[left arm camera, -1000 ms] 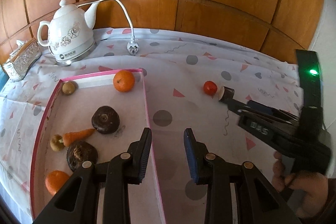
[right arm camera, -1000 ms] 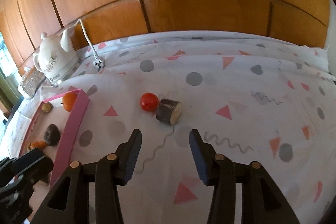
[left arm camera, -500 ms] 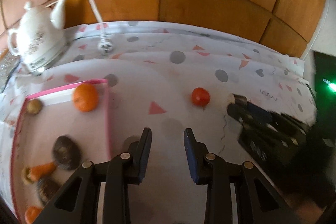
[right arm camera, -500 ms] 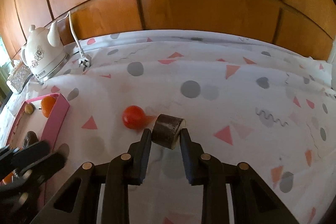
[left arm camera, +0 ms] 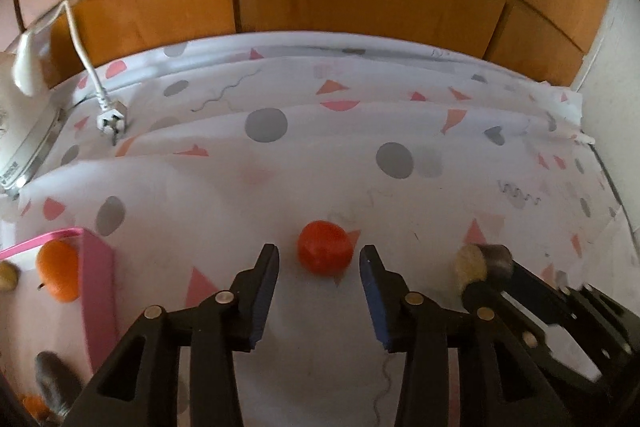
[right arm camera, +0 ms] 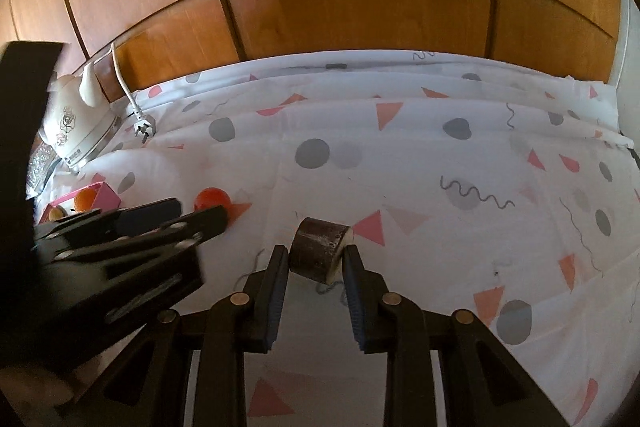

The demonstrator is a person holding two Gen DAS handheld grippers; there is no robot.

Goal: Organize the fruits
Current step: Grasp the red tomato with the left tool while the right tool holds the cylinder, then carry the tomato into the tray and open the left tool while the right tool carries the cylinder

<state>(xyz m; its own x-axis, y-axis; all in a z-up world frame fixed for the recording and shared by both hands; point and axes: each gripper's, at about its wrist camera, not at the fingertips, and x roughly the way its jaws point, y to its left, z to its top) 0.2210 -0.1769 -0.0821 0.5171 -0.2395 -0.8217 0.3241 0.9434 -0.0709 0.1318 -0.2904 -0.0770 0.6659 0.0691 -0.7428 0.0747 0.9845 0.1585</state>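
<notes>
One red tomato (left arm camera: 325,251) sits between the spread, just-widened jaws of the left tool (left arm camera: 319,259). The right tool (right arm camera: 315,259) is clenched on one dark cylinder (right arm camera: 320,249). No writing is legible.

wall panels (right arm camera: 360,23): wood, glossy, light reflected
cloth (left arm camera: 320,155): matt printed fabric, creased, laid over the worktop
tomato (left arm camera: 325,252): smooth skin
brown cylinder (right arm camera: 320,254): dark rough side, pale cut end
kettle (right arm camera: 76,123): white, glazed look
left tool (left arm camera: 319,267): black matt plastic, metal rivets, blue pads
tray wall (left arm camera: 98,291): pink, matt
</notes>
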